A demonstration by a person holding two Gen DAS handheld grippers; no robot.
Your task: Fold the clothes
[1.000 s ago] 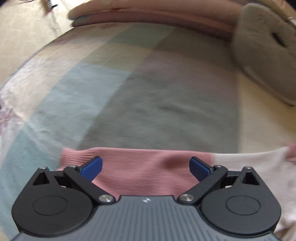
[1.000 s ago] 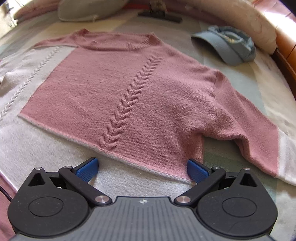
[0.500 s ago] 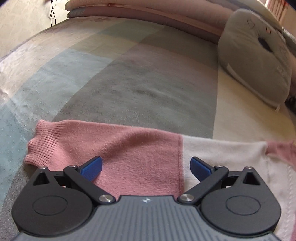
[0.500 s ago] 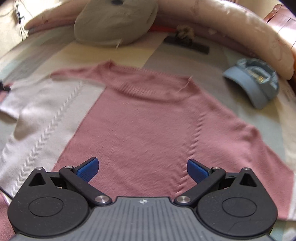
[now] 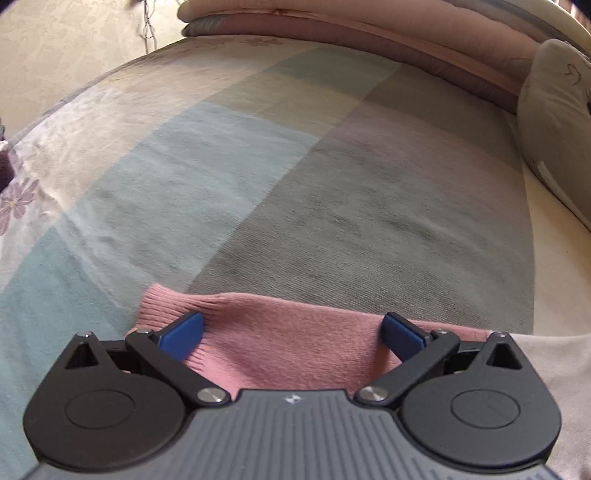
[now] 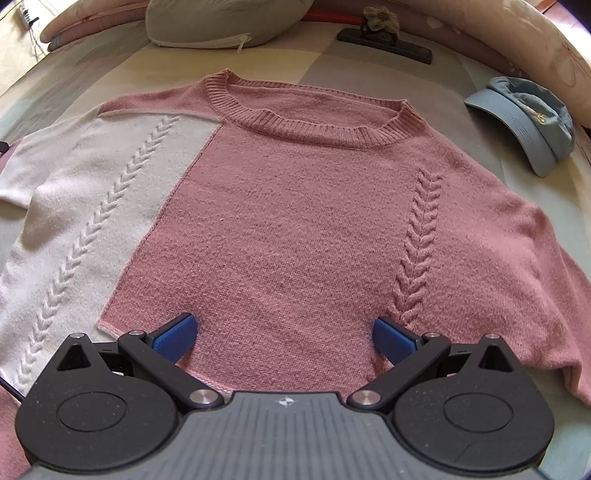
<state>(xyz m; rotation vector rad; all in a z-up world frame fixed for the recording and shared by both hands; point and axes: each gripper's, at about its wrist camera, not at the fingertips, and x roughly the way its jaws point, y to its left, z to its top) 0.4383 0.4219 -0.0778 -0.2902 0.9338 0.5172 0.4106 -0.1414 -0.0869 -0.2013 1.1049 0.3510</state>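
A pink and white knit sweater [image 6: 295, 221] lies flat and face up on the bed, collar at the far side, sleeves spread to both sides. My right gripper [image 6: 284, 334] is open and empty over the pink front near the lower hem. In the left wrist view the sweater's pink sleeve end [image 5: 280, 332] with its ribbed cuff lies across the bed, and the white part of the sleeve [image 5: 546, 354] runs off to the right. My left gripper [image 5: 291, 328] is open, its blue fingertips on either side of the pink sleeve just above it.
The bed has a checked blanket [image 5: 332, 184] in pale blue, grey and cream. A grey cushion [image 6: 221, 22] and rolled pink bedding [image 5: 369, 29] lie at the head. A blue cap [image 6: 528, 118] sits right of the sweater. A dark object [image 6: 384, 40] lies beyond the collar.
The right gripper has swung over the sweater, from the hem corner to squarely facing the collar. The left gripper has shifted sideways along the sleeve, back toward the cuff. Both stayed open.
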